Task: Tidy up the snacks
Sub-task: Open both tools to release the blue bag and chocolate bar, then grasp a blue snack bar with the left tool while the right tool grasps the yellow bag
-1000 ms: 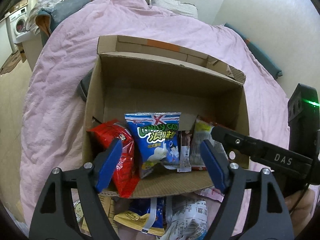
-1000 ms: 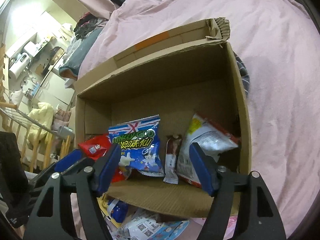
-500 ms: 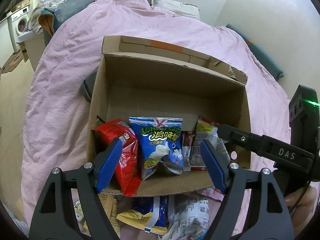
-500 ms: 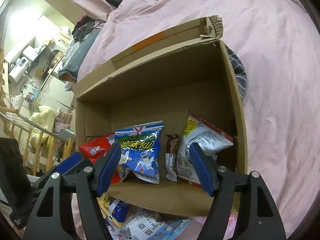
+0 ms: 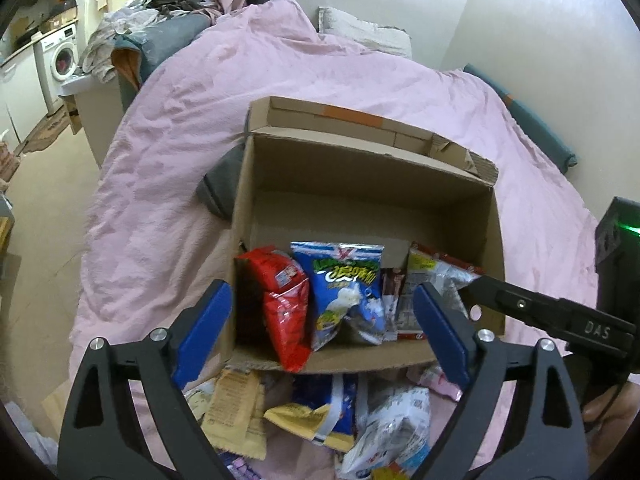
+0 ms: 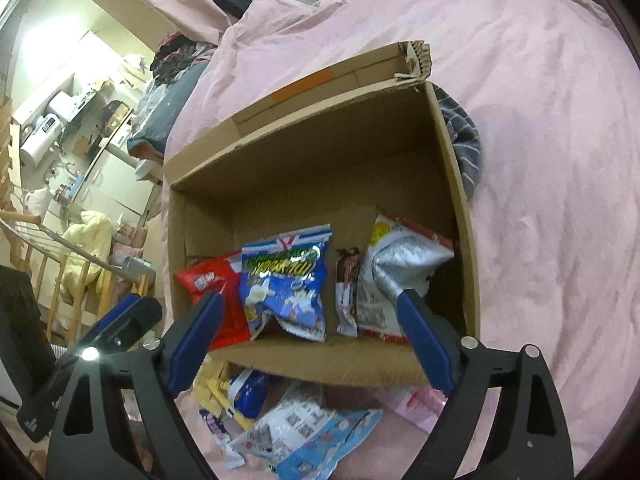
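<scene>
An open cardboard box [image 5: 360,168] [image 6: 304,136] sits on the pink bed. Inside stand a red snack bag [image 5: 280,300] [image 6: 208,288], a blue chip bag [image 5: 344,292] [image 6: 288,280], a brown bar wrapper [image 5: 390,300] [image 6: 346,292] and a silver-and-red bag [image 5: 436,280] [image 6: 396,268]. Several loose snack packets [image 5: 320,412] [image 6: 304,428] lie on the bed in front of the box. My left gripper [image 5: 320,336] is open and empty, above the box's near edge. My right gripper [image 6: 308,336] is open and empty there too, and shows at the right of the left wrist view [image 5: 560,320].
The pink duvet [image 5: 360,80] [image 6: 540,160] covers the bed all round the box. A grey cloth [image 5: 220,192] [image 6: 464,140] lies tucked against the box's sides. A washing machine [image 5: 60,56] and clutter stand far left. A white wall [image 5: 540,40] is behind.
Both grippers have pulled back and up from the box, so it looks smaller and farther. The loose packets in front show more. Both stay open and empty.
</scene>
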Motion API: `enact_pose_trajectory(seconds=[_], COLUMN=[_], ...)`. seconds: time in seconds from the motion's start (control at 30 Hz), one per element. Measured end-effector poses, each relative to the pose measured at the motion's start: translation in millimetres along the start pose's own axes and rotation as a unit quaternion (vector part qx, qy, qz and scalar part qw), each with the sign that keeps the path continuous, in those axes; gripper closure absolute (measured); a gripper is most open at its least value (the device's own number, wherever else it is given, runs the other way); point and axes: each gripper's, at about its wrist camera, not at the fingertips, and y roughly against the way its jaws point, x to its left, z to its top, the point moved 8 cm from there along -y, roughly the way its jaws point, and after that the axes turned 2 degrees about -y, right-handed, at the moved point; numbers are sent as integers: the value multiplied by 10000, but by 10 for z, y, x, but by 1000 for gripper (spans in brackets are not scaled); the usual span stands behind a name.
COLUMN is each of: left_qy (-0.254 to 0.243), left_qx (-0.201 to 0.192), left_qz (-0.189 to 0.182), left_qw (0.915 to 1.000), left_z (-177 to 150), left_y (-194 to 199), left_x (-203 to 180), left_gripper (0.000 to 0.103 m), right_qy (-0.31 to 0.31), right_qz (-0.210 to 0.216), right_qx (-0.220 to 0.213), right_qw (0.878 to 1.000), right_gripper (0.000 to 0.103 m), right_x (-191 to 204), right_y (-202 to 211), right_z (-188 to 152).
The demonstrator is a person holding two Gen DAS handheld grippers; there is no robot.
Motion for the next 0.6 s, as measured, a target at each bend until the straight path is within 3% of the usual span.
enact_pose_trajectory(seconds=[0.17, 0.53, 0.6], left_qy=[-84, 583, 770], left_qx=[119, 677, 961], left_qz=[268, 580, 515], left_qw=[9995, 9943, 9910], left_z=[-97, -616, -790], left_y=[89, 246, 229], left_x=[124, 592, 661], left_gripper=[13, 13, 13], right_qy=[-6, -11, -11], right_qz=[-57, -111, -121], right_qx=[0, 98, 121], right_qw=[10000, 9999, 9999], right_gripper=[12, 12, 12], right_x=[-6, 12, 11], right_y=[78, 247, 274], right_z=[-138, -517, -591])
